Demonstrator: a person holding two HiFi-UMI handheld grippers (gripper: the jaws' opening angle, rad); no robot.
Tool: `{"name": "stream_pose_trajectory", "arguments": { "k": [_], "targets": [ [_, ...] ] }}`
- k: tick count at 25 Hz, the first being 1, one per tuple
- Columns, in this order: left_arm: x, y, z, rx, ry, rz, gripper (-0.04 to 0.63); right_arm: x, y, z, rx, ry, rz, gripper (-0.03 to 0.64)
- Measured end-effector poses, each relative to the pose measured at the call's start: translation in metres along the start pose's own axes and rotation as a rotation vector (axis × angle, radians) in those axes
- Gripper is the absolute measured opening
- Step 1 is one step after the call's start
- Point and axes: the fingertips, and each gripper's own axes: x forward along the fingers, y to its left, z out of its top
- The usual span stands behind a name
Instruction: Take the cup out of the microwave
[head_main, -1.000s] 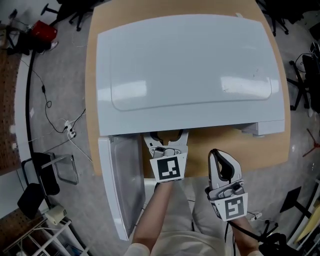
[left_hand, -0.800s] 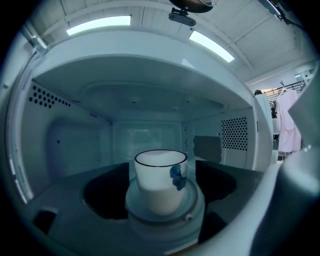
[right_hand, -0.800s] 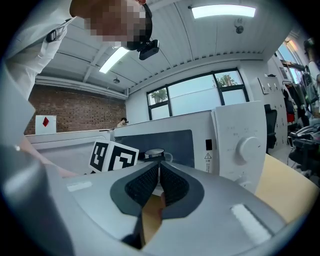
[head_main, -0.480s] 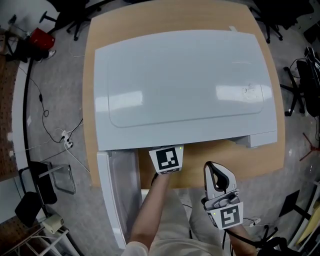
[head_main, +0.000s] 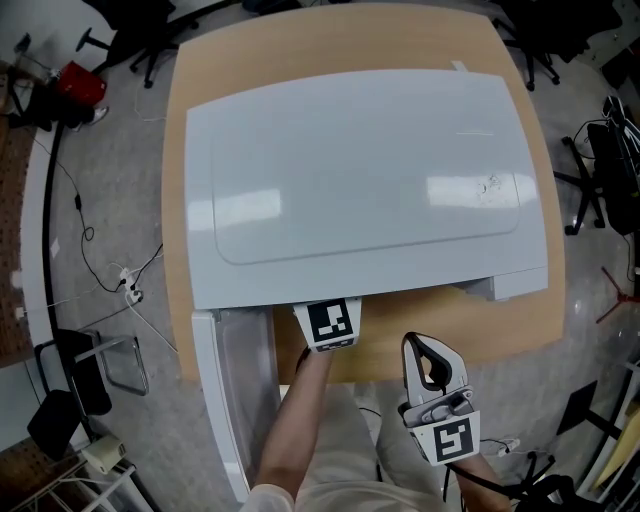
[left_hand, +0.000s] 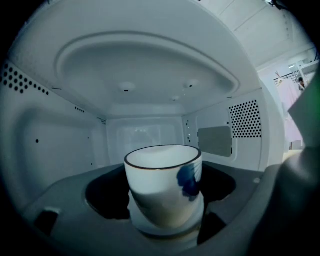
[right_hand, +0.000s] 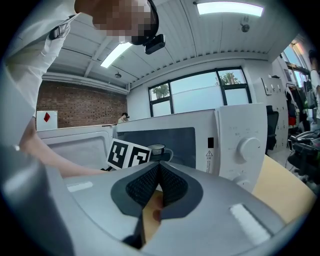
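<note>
A white cup (left_hand: 163, 186) with a dark rim and a blue mark stands on the dark turntable inside the white microwave (head_main: 360, 180). My left gripper (left_hand: 165, 225) is inside the cavity and open, with one jaw on each side of the cup and a gap showing on both sides. In the head view only its marker cube (head_main: 330, 323) shows; the jaws are hidden under the microwave's top. My right gripper (head_main: 426, 350) hangs in front of the table edge, shut on nothing. In the right gripper view, the cup (right_hand: 156, 149) shows through the open front.
The microwave door (head_main: 235, 400) hangs open at the left, out past the wooden table (head_main: 440, 320). The control panel with knobs (right_hand: 245, 147) is on the right of the cavity. Chairs and cables lie on the floor around the table.
The left gripper has pushed forward into the microwave, so its jaws have gone out of sight in the head view. The right gripper has drifted slightly back and left.
</note>
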Motion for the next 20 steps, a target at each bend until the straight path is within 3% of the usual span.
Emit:
{"name": "stream_pose_trajectory", "arguments": {
  "k": [5, 9, 20],
  "targets": [
    [-0.012, -0.002, 0.038, 0.004, -0.075, -0.004, 0.394, 0.000, -0.002, 0.006, 0.010, -0.008, -0.004, 0.005],
    [-0.027, -0.004, 0.052, -0.070, -0.159, 0.017, 0.394, -0.003, -0.004, 0.004, -0.018, -0.002, 0.000, 0.005],
    [-0.105, -0.023, 0.038, -0.157, -0.054, 0.038, 0.394, -0.004, -0.021, 0.014, -0.010, -0.022, -0.049, 0.005]
  ]
}}
